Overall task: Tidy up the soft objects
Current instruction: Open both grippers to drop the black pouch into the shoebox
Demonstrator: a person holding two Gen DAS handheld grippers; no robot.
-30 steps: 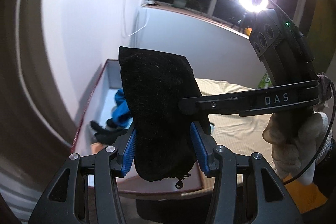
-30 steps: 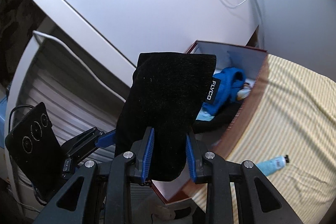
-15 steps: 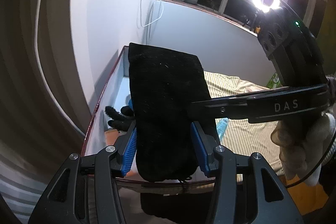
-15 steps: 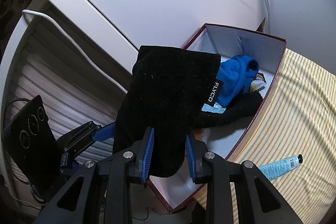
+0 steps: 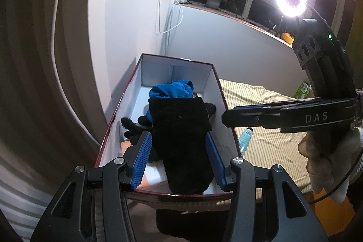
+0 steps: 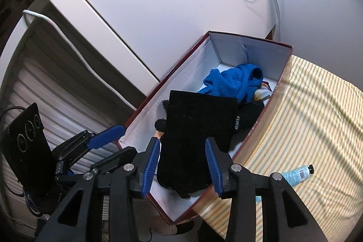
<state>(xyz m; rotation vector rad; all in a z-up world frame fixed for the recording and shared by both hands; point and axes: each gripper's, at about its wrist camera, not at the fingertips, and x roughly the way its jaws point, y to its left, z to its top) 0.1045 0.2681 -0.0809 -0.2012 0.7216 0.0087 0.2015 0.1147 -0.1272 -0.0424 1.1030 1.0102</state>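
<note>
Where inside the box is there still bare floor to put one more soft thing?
Bare white floor shows behind the blue fabric, against the box far wall. The middle is crowded: black pouch over a black glove. The near end is mostly hidden.

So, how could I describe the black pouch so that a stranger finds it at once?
Find the open box with white inner walls beside the striped bedsheet. The black pouch lies at its near end, over a blue garment. Unlike the other dark items there, it is a flat rectangle with a small side label.
</note>
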